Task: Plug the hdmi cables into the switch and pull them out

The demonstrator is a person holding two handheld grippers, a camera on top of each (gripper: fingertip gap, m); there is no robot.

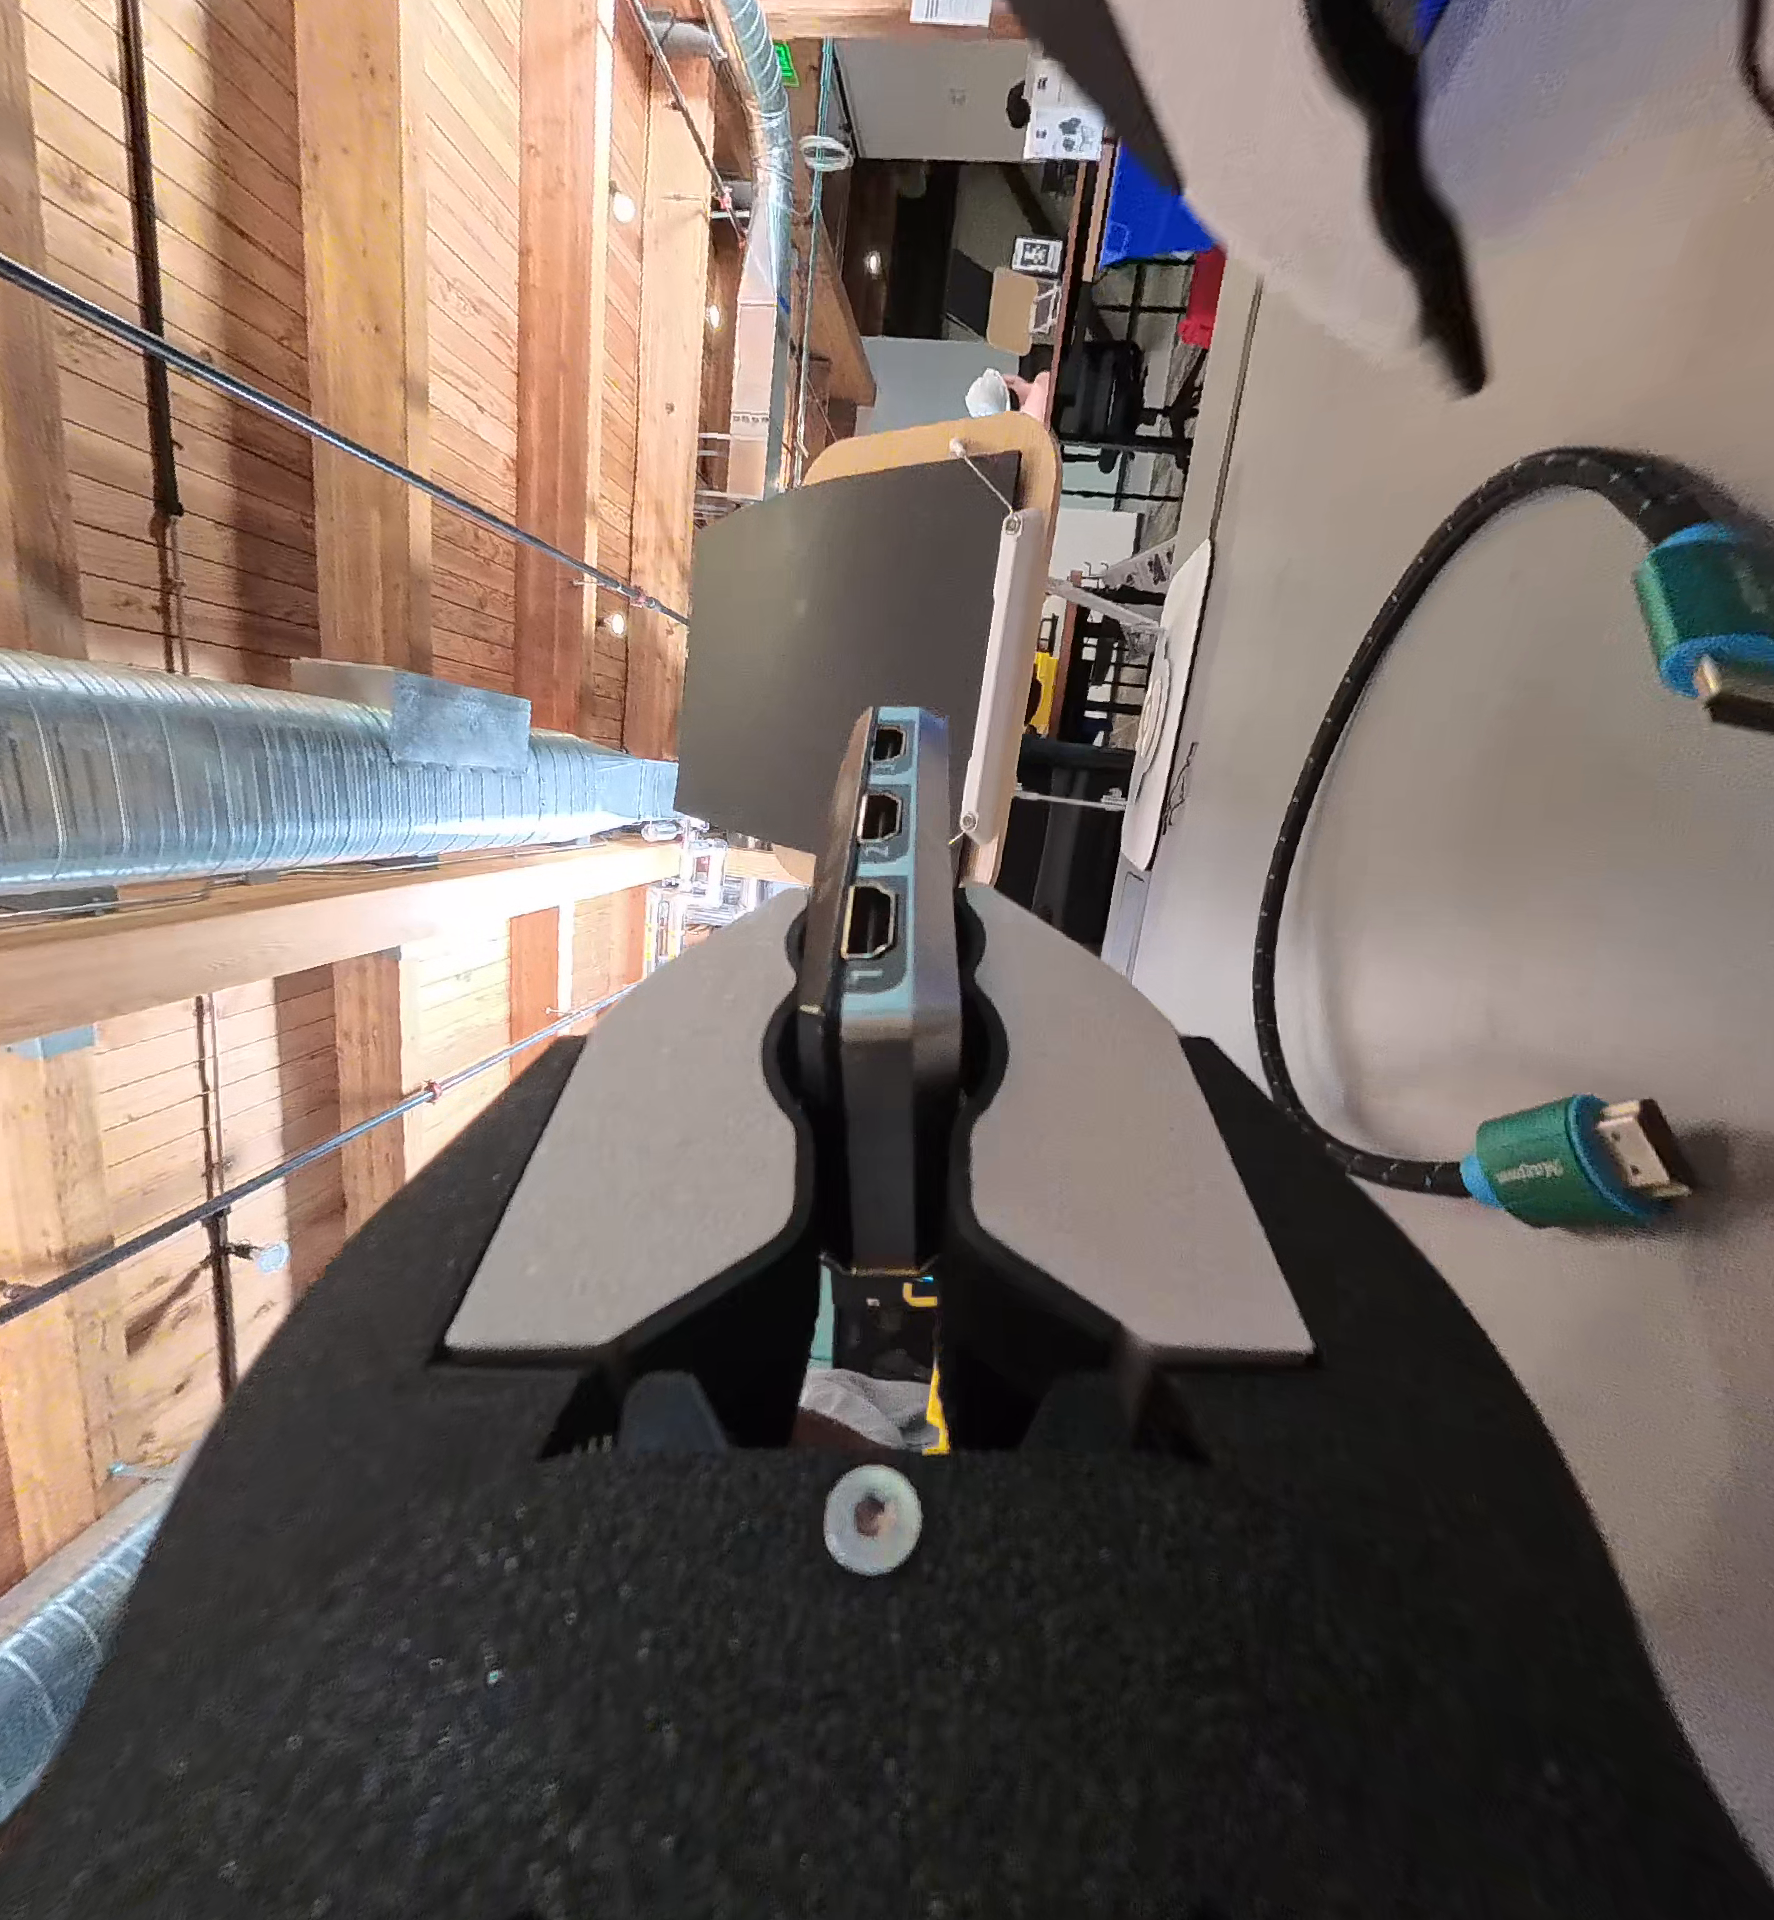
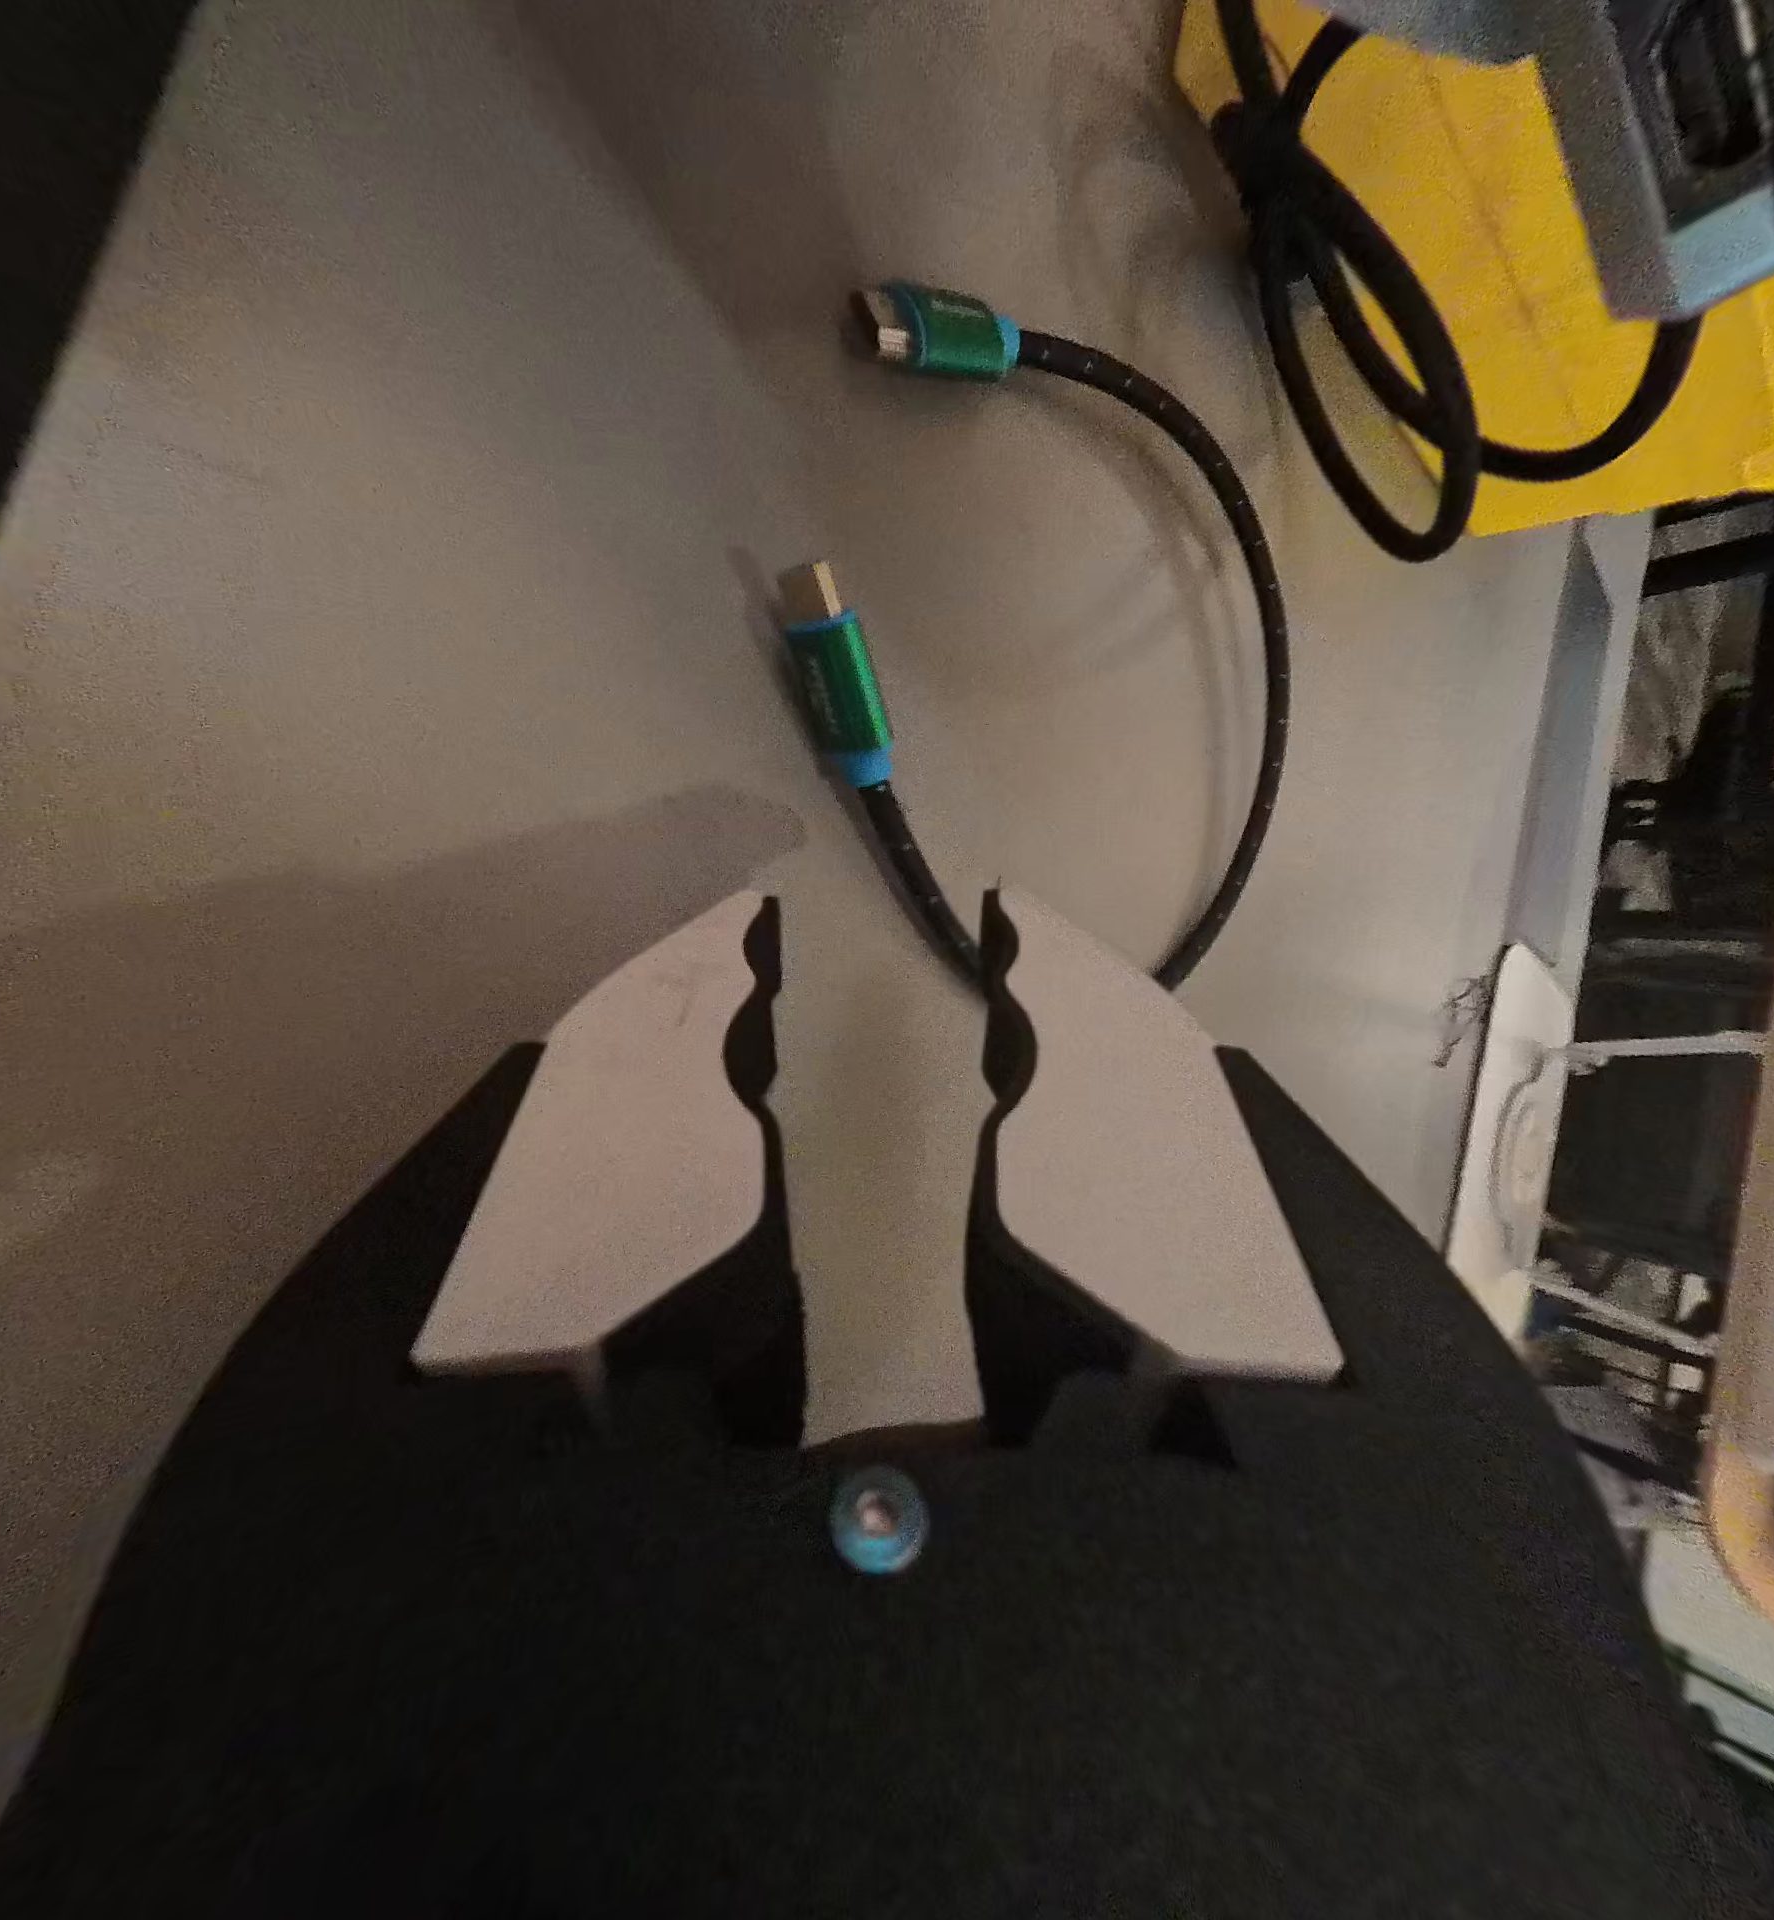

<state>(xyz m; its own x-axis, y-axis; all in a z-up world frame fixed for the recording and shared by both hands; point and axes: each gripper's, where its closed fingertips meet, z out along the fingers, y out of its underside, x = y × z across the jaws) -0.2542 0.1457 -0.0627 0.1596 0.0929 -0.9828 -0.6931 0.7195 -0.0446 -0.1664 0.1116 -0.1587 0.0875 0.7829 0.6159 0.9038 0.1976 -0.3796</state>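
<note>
My left gripper [image 1: 878, 925] is shut on the black HDMI switch [image 1: 888, 966] and holds it on edge in the air, its row of empty ports facing me. A short black braided HDMI cable [image 1: 1309, 831] lies in a loop on the grey table, with two green-and-blue plugs [image 1: 1579, 1158] [image 1: 1730, 623] free. In the right wrist view my right gripper [image 2: 881, 914] is open and empty, hovering just above the cable [image 2: 1267, 665]. The near plug [image 2: 833, 681] lies just ahead of its tips; the far plug [image 2: 940, 327] lies beyond. The switch [image 2: 1714, 156] shows at the top right.
A yellow pad [image 2: 1548, 343] lies at the table's far side with a coiled black cable [image 2: 1382, 416] on it. The grey table [image 2: 395, 520] edge runs along the right, with shelving beyond. The other gripper [image 1: 1382, 156] shows blurred at the top right of the left wrist view. The grippers' ends are close to 15 cm from one another.
</note>
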